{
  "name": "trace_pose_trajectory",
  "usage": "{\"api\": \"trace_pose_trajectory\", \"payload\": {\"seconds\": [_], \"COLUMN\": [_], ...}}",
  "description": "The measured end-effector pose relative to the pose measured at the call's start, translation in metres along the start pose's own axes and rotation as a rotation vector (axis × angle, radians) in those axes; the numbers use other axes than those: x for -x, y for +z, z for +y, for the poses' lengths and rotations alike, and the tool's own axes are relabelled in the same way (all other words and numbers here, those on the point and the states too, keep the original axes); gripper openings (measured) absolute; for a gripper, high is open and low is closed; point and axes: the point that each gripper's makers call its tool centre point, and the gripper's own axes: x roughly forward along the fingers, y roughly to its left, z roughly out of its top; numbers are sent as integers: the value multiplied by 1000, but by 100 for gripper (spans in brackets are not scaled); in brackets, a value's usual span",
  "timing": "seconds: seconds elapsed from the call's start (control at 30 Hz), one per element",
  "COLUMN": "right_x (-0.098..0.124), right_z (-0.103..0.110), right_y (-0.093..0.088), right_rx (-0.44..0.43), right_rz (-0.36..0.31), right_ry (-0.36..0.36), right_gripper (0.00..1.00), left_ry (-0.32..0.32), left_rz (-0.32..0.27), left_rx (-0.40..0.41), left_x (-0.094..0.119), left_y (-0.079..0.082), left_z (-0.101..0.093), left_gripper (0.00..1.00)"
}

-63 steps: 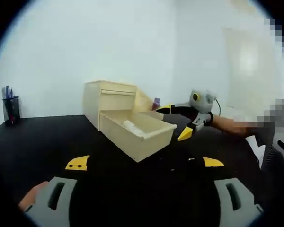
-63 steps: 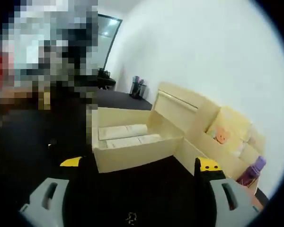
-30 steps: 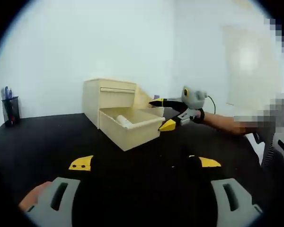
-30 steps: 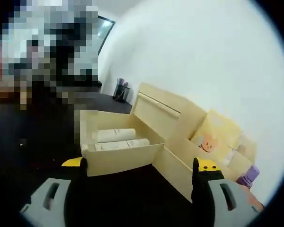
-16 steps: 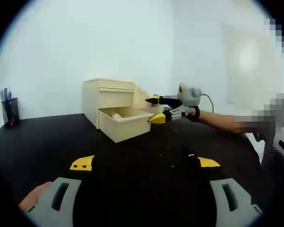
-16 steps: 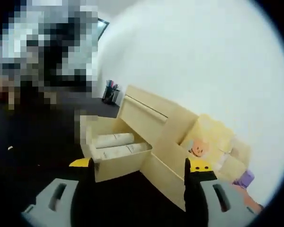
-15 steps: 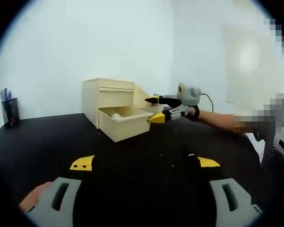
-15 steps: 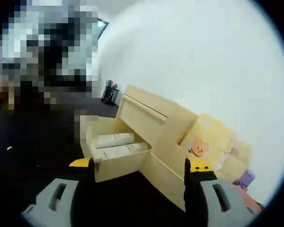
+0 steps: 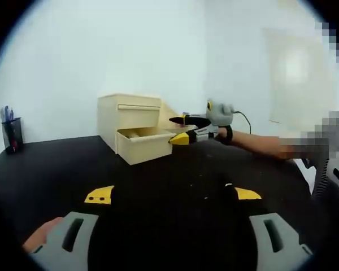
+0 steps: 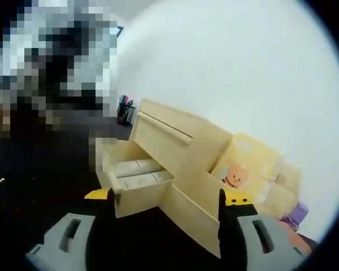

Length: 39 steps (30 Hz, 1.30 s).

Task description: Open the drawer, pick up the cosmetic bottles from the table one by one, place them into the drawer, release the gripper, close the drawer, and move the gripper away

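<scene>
In the left gripper view, a pen cup [image 9: 12,131] stands at the far left of the black table [image 9: 56,169]. The left gripper [image 9: 173,196] hangs wide apart above the table, holding nothing. The drawer [image 9: 145,144] is partly out of its cabinet [image 9: 124,113]; the right gripper [image 9: 181,129], jaws parted, seems to press its front. In the right gripper view, two cosmetic bottles [image 10: 137,173] lie inside.

No text, brand, number or sign can be read; the cosmetic bottles [image 10: 137,172] in the drawer [image 10: 141,197] carry faint markings too blurred to make out
</scene>
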Motion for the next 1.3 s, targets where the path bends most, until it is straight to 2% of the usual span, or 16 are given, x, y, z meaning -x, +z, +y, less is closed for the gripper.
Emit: {"api": "trace_pose_trajectory", "payload": {"seconds": [0.67, 1.3], "right_x": [-13, -36], "right_z": [-11, -33], "right_y": [-3, -7], "right_rx": [3, 28], "right_rz": [23, 42], "right_ry": [-50, -104], "right_gripper": [67, 66], "left_ry": [-1, -6], "left_rz": [-6, 7], "left_rx": [-5, -17], "left_x": [1, 1], "left_y": [2, -1], "left_z": [1, -2], "left_gripper": [76, 75]}}
